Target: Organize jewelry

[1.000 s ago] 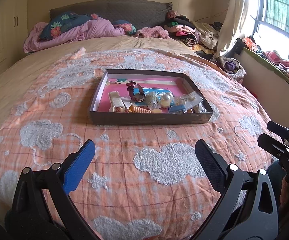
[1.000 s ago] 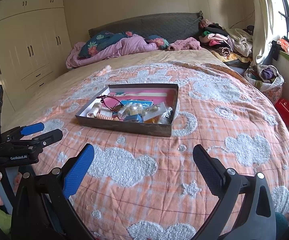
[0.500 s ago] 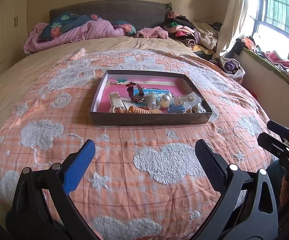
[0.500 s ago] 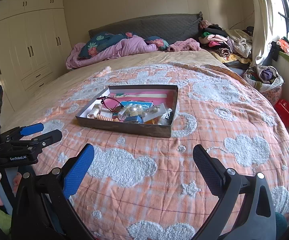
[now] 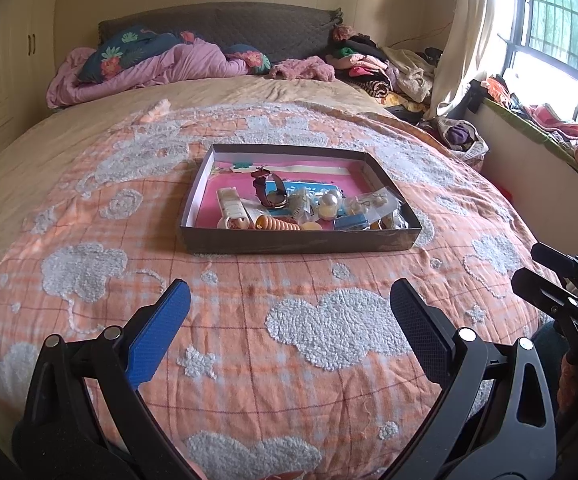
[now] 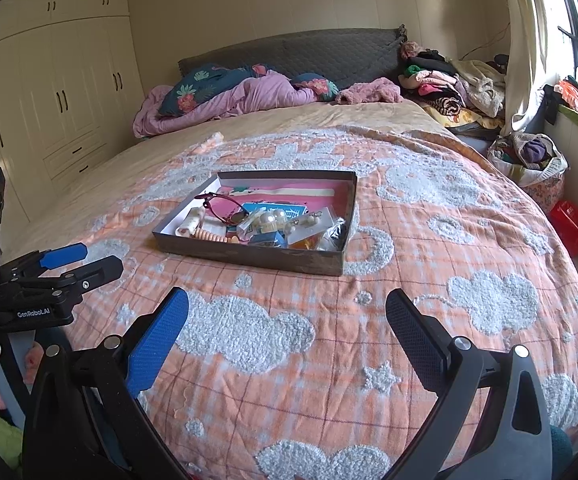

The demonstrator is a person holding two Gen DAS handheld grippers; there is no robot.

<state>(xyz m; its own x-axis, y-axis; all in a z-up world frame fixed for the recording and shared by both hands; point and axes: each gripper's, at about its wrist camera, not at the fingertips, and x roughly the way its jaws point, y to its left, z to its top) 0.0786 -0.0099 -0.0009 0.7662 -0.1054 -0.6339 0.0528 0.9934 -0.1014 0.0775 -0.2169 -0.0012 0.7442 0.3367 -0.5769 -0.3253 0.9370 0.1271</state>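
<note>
A shallow dark box [image 5: 301, 242] with a pink bottom lies on the orange bedspread; it also shows in the right wrist view [image 6: 249, 258]. In it lie a maroon watch [image 5: 270, 190], a pearl piece [image 5: 329, 204], an orange ribbed bracelet [image 5: 279, 224], a white clasp piece [image 5: 231, 204] and earrings in clear bags [image 5: 377, 202]. My left gripper [image 5: 289, 304] is open and empty, above the bedspread short of the box. My right gripper [image 6: 287, 312] is open and empty, short of the box's near right corner.
The bed [image 6: 489, 300] has a purple quilt and pillows [image 5: 149, 68] at the head. Piled clothes [image 5: 377, 68] lie at the back right. A cloth bag [image 6: 537, 164] and a red bag [image 6: 571, 226] stand on the floor to the right. Wardrobes [image 6: 49, 112] line the left wall.
Both grippers have drifted slightly; the box sits a little higher and nearer in view. Nothing was picked up or let go.
</note>
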